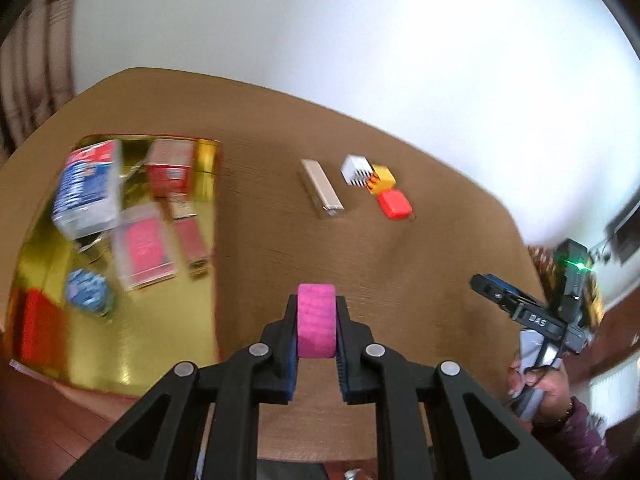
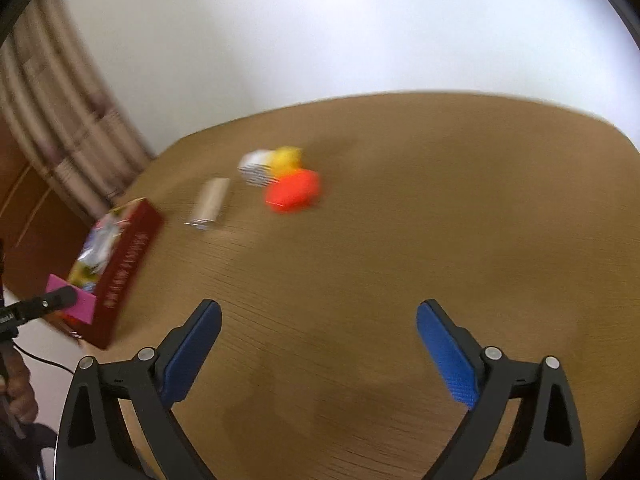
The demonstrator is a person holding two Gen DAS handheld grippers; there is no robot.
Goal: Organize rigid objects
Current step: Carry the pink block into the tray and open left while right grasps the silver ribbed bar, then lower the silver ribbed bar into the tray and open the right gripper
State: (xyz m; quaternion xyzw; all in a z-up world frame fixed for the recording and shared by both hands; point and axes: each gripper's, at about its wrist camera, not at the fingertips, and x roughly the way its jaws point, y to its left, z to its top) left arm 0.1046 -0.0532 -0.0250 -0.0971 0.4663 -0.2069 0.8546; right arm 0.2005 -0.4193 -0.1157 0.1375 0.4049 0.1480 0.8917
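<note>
So the main container here is the gold-lined tray (image 1: pixel 132 344) with dark red outer walls, sitting at the left end of the table (image 1: pixel 280 240). It's pretty full: a blue-and-white carton (image 1: pixel 86 192) leaning at the back, a red box (image 1: pixel 170 168) next to it, a clear case with a pink card (image 1: pixel 142 250) in the middle, a slim pinkish box (image 1: pixel 192 246) just right of that, a round blue tin (image 1: pixel 89 292) near the front and something red (image 1: pixel 40 332) in the front corner. It's all a bit blurry, so I can't read any labels.

The left gripper (image 1: pixel 316 324) is clenched on a pink block (image 1: pixel 316 320), pads pressing both sides, held up off the table just right of the tray. The right gripper (image 2: pixel 320 344) is spread wide with nothing between its blue pads (image 2: pixel 192 356), hanging over bare tabletop well to the right of the tray.

Still out on the wood, further back from the tray: a beige bar (image 1: pixel 322 194), then a white ribbed cube (image 1: pixel 356 170), a yellow block (image 1: pixel 382 178) and a red-orange block (image 1: pixel 394 204) bunched together, touching or nearly.

Table's a brown wood-grain top, white wall (image 1: pixel 360 40) behind, curtain (image 2: pixel 60 128) off past the tray side. Lots of open surface right of the tray and along the near edge.
</note>
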